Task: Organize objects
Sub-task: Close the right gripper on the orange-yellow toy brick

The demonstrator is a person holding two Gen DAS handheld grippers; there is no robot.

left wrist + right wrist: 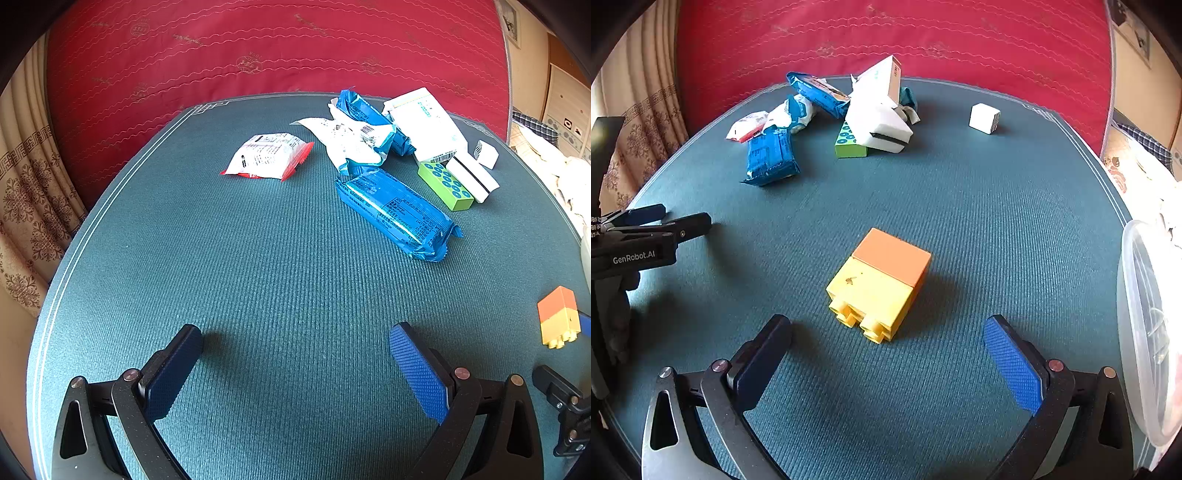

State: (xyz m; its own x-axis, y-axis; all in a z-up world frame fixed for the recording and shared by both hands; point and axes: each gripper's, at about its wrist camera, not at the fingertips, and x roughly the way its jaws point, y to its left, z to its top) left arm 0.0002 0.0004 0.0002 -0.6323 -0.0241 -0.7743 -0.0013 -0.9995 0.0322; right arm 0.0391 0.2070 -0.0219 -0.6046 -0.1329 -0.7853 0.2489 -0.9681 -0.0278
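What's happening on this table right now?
A person holds a gripper in each hand over a green table; both are open and empty. The right gripper points at a yellow and orange block lying just ahead of its fingers, untouched. The left gripper hovers over bare cloth. A heap of blue snack packs, white boxes and a green box sits unsorted at the far side.

Left gripper (295,363) agape; right gripper (888,360) agape, empty

Bare green mat (979,206) mid-table; packet pile (827,118) behind, perhaps a clear tub (1145,332) rightward.
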